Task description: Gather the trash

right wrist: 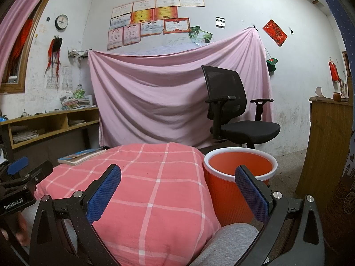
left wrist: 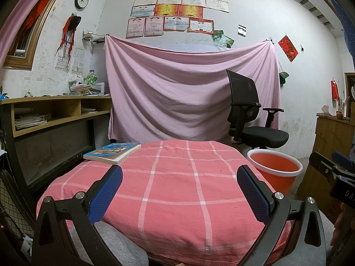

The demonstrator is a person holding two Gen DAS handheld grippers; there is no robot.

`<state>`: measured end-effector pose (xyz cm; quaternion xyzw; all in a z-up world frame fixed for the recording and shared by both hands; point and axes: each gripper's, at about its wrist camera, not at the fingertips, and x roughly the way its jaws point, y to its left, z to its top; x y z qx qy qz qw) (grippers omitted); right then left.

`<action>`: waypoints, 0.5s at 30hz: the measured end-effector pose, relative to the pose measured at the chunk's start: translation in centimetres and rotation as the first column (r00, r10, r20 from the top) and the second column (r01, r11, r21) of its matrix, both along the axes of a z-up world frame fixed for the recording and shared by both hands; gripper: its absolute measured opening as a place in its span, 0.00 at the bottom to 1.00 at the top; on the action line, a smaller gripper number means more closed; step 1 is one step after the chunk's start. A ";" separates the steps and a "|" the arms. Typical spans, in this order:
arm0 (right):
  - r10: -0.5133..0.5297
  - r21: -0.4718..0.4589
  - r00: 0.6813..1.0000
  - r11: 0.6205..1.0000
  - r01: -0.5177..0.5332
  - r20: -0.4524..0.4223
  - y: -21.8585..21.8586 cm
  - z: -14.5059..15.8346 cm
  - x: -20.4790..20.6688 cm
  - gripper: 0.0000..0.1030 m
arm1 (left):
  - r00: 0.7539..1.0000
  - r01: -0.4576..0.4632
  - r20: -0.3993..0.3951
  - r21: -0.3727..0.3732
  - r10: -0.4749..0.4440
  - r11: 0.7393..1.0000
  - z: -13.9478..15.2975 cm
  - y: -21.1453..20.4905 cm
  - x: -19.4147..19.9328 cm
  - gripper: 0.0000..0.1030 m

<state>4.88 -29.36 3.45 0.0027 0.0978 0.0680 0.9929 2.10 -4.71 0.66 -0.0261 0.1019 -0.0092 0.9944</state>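
An orange bin with a white rim (left wrist: pixel 275 168) stands on the floor at the right of a table covered with a pink checked cloth (left wrist: pixel 173 188). The bin also shows in the right wrist view (right wrist: pixel 239 170), and looks empty inside. My left gripper (left wrist: pixel 179 173) is open and empty above the near part of the cloth. My right gripper (right wrist: pixel 177 173) is open and empty, over the cloth's right edge and the bin. I see no loose trash on the cloth, only a few tiny dark specks.
A book (left wrist: pixel 113 151) lies at the cloth's far left corner. A black office chair (left wrist: pixel 253 115) stands behind the bin. A wooden shelf desk (left wrist: pixel 55 113) is at the left, a wooden cabinet (right wrist: pixel 326 137) at the right. A pink sheet (left wrist: pixel 188 88) hangs behind.
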 end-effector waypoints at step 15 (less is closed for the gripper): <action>0.000 0.000 1.000 1.000 0.000 -0.001 0.0 0.0 0.0 1.00 | 1.000 -0.001 0.000 0.000 0.001 1.000 0.0 -0.1 0.0 0.98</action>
